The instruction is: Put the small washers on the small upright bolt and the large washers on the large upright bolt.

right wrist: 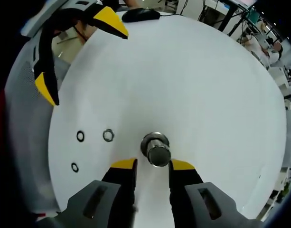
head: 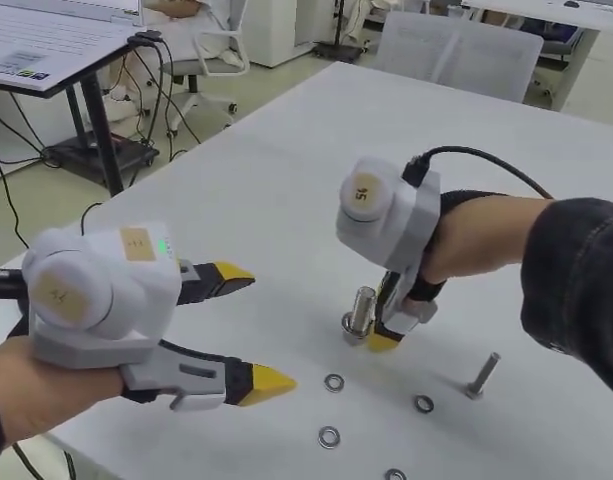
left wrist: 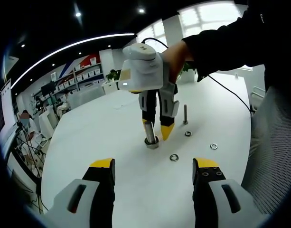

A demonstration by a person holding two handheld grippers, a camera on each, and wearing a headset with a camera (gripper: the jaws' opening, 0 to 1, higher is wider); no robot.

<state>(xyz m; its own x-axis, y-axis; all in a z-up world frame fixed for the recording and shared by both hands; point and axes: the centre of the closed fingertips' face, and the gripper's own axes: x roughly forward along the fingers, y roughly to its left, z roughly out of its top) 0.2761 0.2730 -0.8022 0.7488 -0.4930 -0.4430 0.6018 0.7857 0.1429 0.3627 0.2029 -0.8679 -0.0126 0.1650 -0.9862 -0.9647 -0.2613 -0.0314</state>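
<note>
Right claw point(right wrist: 153, 165) points straight down at the big bolt point(head: 361, 308). The bolt stands upright on the counter point(head: 286, 180), long axis vertical. In the right gripper view its top sits just beyond the two yellow tips, centred on the gap. The jaws are parted a little, about bolt-wide, and are not clamping it; nothing shows between them, so it is released and empty. In the head view the claw hangs just right of the shank, close or touching, can't tell which. There is a ring at the bolt's foot, either a washer or the bolt's own head; too small to say.

Left claw point(head: 251, 325) is at near left, level, pointing right, spread wide and holding nothing.

Loose washers lie flat near the bolts. The closest washer point(head: 334, 382) is just right of the left claw's near tip, with a second point(head: 329, 436) nearer in. These two look like the larger ones. A smaller one point(head: 424, 404) is to the right, and another point(head: 394, 475) sits at the near edge.

Small bolt point(head: 481, 376) is upright, right of the big bolt and apart from it. No washer on it that I can see.

Likely next step is a washer pick. The left claw is nearer the two big washers, while the right claw would have to lift off the bolt and come nearward.
</note>
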